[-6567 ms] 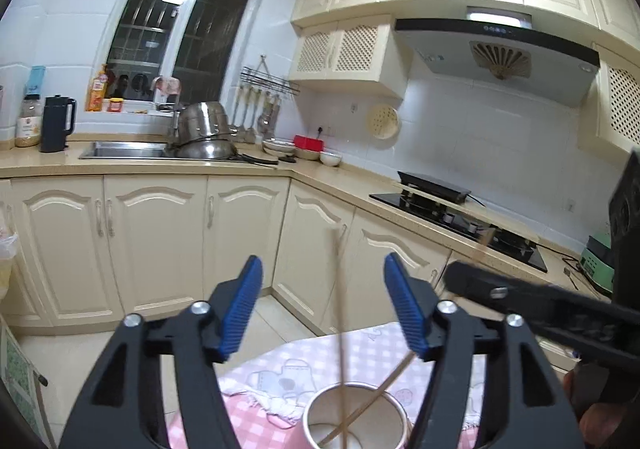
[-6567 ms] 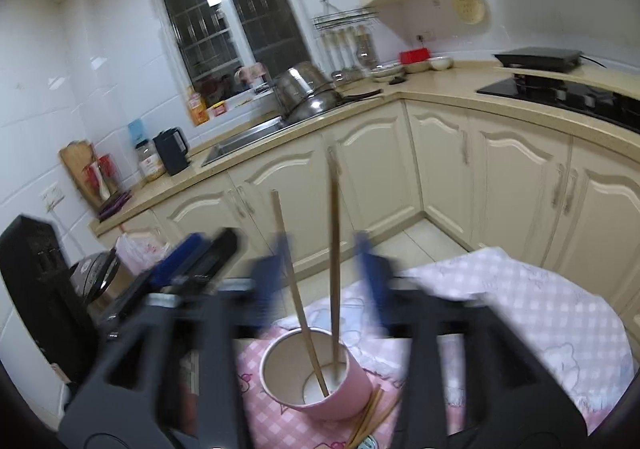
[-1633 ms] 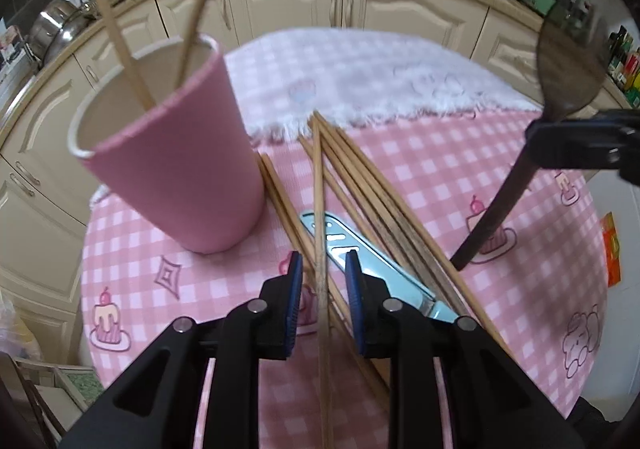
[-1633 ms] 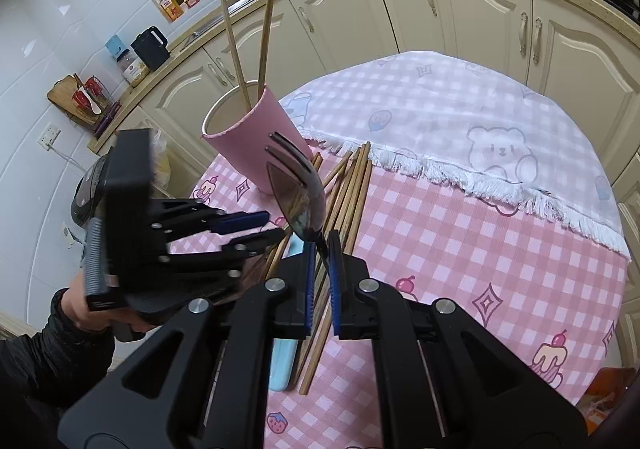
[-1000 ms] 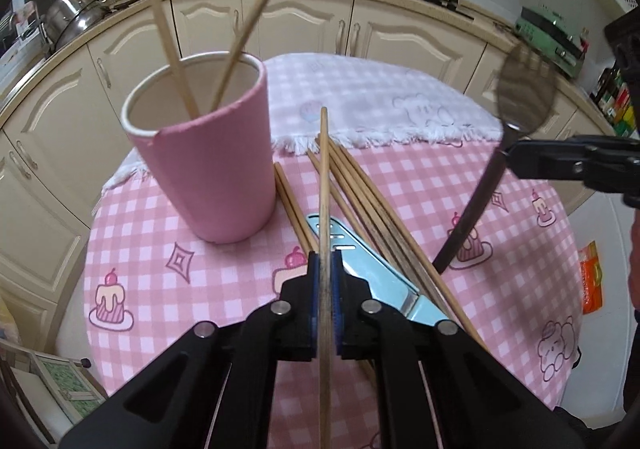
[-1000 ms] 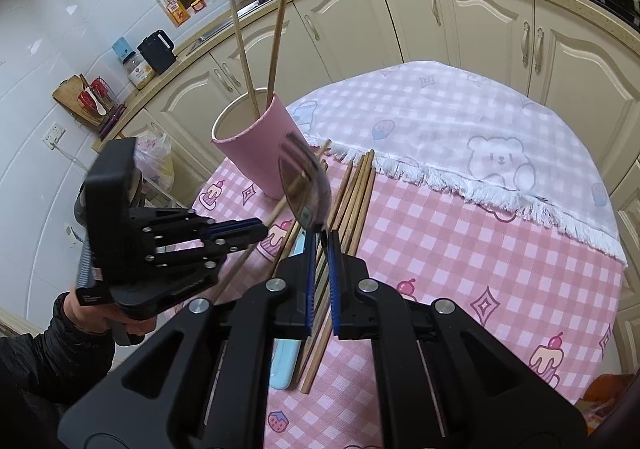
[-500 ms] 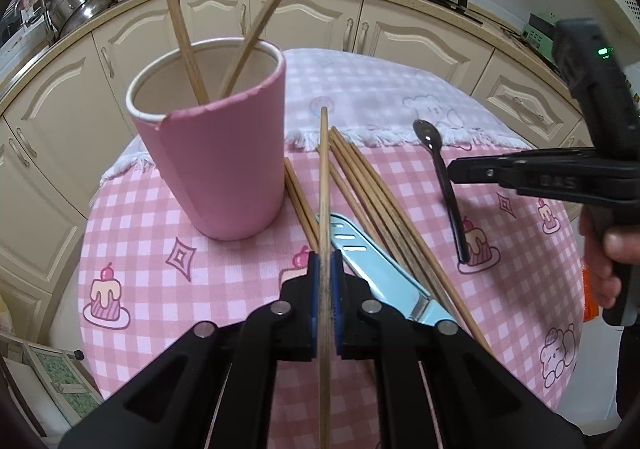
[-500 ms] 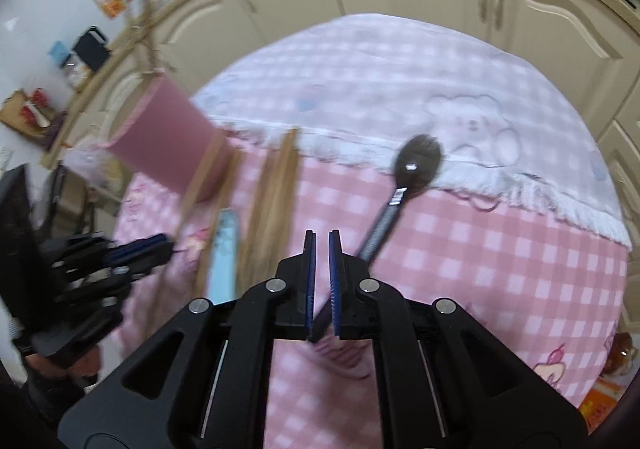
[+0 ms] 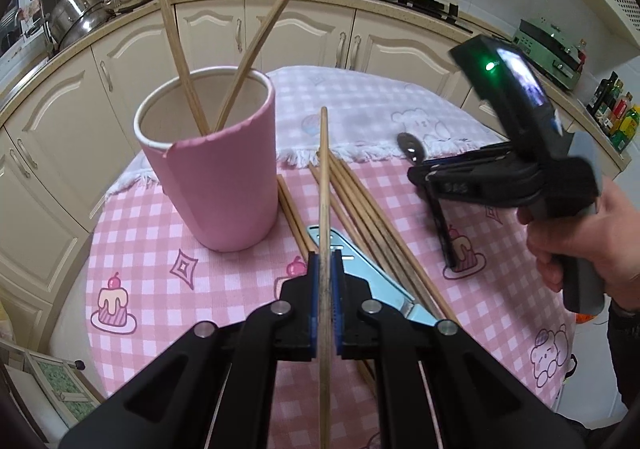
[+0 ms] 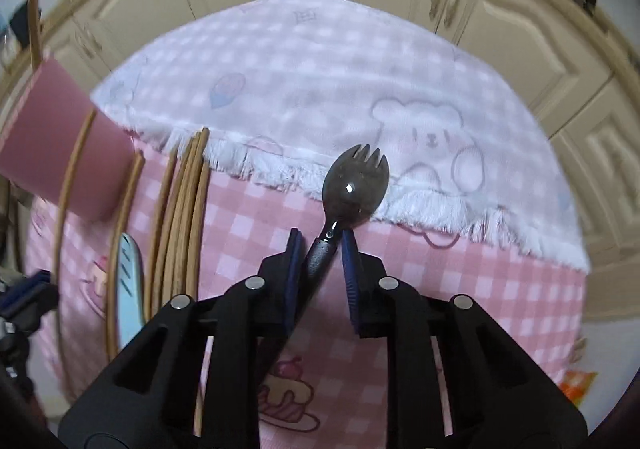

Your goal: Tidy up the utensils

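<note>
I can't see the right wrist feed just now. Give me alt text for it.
The right gripper, jaws parted, straddles the black handle of a spork lying on the pink checked tablecloth. To the left lie a bundle of chopsticks, a light blue knife and the pink cup.

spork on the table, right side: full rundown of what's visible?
The spork has a dark, shiny, metal-looking bowl with short tines and a black handle. It lies flat on the tablecloth, its head over the white fringe where the pale cloth meets the pink check. The right gripper straddles its handle, jaws parted with gaps on both sides. It lies apart from the chopsticks.
</note>
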### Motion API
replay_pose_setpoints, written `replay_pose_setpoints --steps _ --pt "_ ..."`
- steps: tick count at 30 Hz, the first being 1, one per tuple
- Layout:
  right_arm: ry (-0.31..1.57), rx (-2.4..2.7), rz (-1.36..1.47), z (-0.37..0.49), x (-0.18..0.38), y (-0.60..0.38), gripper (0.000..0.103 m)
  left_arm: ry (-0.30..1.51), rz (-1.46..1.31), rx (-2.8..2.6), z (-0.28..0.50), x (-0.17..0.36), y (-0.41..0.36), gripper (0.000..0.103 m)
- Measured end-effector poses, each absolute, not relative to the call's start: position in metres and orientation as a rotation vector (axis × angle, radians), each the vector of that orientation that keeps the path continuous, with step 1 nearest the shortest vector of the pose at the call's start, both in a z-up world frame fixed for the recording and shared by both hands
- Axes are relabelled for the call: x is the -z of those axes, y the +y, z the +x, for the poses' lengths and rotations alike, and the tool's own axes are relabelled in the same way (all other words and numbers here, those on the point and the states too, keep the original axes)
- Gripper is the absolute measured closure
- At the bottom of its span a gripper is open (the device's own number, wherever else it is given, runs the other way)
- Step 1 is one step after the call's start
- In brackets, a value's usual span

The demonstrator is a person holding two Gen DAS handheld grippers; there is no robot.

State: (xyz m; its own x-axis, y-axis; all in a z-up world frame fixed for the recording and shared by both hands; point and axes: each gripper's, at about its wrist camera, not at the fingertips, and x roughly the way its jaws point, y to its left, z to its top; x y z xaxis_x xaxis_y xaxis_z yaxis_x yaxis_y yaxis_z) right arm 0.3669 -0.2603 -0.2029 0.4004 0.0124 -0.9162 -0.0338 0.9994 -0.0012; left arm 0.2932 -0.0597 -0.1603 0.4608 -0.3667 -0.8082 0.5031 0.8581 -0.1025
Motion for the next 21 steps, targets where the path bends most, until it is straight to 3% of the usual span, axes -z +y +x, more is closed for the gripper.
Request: replay_pose_setpoints --steps 10,21 --pt "1.043 -0.231 0.211 0.321 0.191 -0.289 0.091 0.875 0.140 0.568 0.266 0.138 -0.050 0.098" --pt "0.656 -0.406 0.306 0.265 0.092 -0.282 0.091 0.660 0.013 0.526 0.245 0.085 -0.009 0.098"
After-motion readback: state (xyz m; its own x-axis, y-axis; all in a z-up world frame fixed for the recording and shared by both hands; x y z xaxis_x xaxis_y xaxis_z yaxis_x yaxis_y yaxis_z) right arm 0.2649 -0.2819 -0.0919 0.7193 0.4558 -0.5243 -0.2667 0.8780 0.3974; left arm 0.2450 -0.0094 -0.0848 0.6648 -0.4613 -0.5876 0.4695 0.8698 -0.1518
